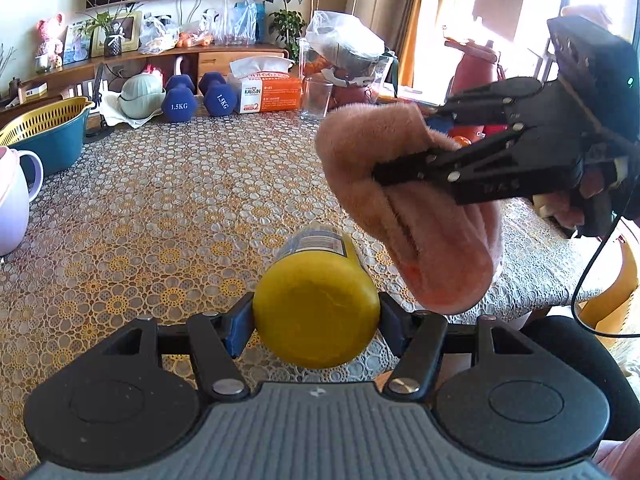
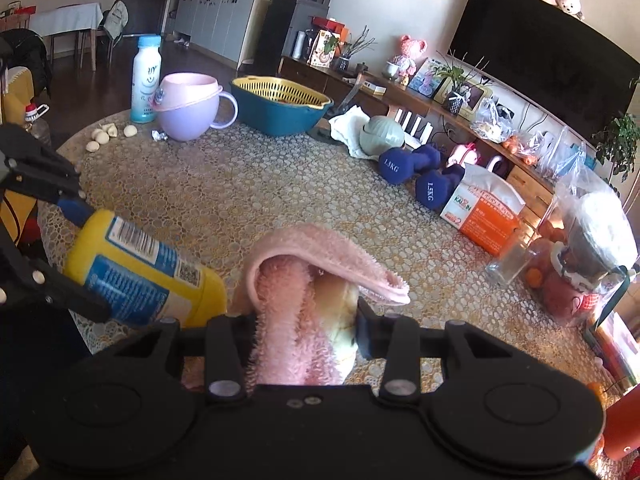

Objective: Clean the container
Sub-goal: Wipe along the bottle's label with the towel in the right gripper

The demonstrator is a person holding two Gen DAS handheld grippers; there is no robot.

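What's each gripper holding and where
Left gripper clamps the yellow container at its capped end; right gripper pinches the folded pink cloth mid-bundle.

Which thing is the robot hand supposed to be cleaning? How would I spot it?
Look above the table with the lacy flower cloth. The left gripper holds a yellow container sideways in the air, near the fluffy pink cloth. It is the only yellow thing with a blue label and a barcode.

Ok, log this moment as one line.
left gripper: shut on yellow container | right gripper: shut on pink cloth | cloth beside container, contact unclear | both above table
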